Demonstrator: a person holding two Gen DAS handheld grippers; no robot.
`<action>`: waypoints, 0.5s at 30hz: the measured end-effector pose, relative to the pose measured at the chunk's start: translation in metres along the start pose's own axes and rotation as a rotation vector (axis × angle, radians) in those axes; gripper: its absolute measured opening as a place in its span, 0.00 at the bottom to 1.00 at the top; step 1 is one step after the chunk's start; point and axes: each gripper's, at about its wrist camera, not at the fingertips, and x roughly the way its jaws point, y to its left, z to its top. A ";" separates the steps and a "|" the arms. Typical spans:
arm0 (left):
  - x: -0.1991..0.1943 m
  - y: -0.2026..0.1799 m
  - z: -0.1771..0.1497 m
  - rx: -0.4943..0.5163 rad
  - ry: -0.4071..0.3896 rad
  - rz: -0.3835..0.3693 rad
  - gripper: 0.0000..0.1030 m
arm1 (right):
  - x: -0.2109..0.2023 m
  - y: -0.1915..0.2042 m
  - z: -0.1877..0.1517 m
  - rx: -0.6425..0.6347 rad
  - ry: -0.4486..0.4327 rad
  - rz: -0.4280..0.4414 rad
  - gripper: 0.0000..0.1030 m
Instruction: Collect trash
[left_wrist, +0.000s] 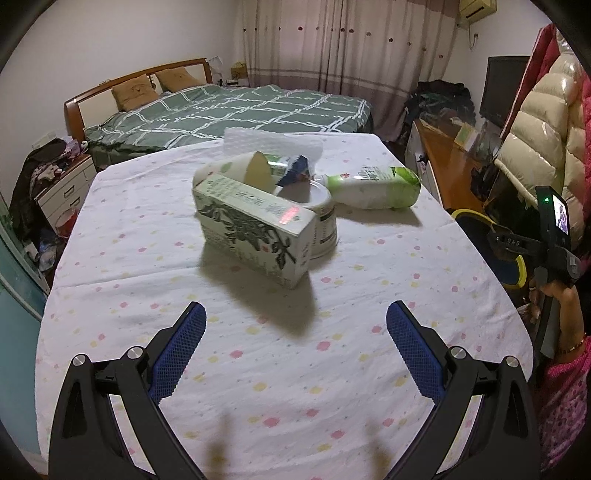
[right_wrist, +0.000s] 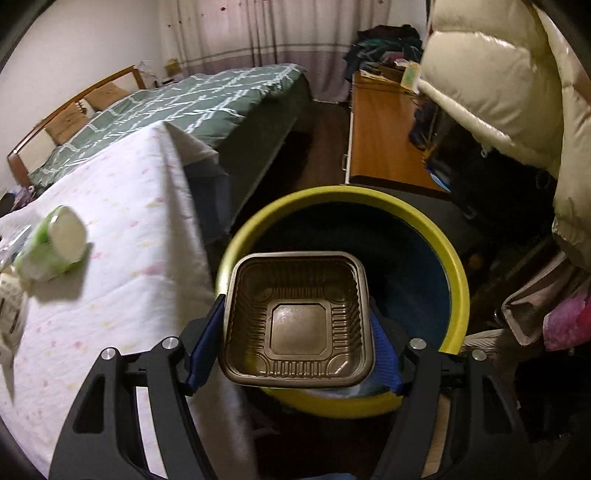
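My left gripper (left_wrist: 295, 332) is open and empty above the table's near half. Ahead of it lies a pile of trash: a printed carton box (left_wrist: 255, 229), a white tin (left_wrist: 321, 218), a cup on its side (left_wrist: 240, 170), a blue wrapper (left_wrist: 295, 170), a green-and-white bottle (left_wrist: 373, 184) and white foam wrap (left_wrist: 273, 144). My right gripper (right_wrist: 295, 332) is shut on a brown square plastic tray (right_wrist: 299, 317), held over the yellow-rimmed bin (right_wrist: 456, 266) beside the table. The bottle also shows in the right wrist view (right_wrist: 51, 247).
The table has a white dotted cloth (left_wrist: 258, 369). A bed (left_wrist: 229, 110) stands behind it, a wooden desk (right_wrist: 384, 147) and hanging puffer jackets (right_wrist: 495, 74) to the right. The bin also shows in the left wrist view (left_wrist: 476, 218).
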 end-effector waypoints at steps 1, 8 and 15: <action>0.002 -0.002 0.001 0.001 0.002 0.002 0.94 | 0.004 -0.004 0.001 0.005 0.004 -0.003 0.65; 0.026 -0.016 0.012 0.002 0.022 0.025 0.94 | 0.011 -0.023 0.003 0.041 0.003 -0.007 0.72; 0.058 -0.016 0.025 -0.062 0.031 0.088 0.94 | 0.006 -0.032 0.002 0.049 -0.011 0.013 0.72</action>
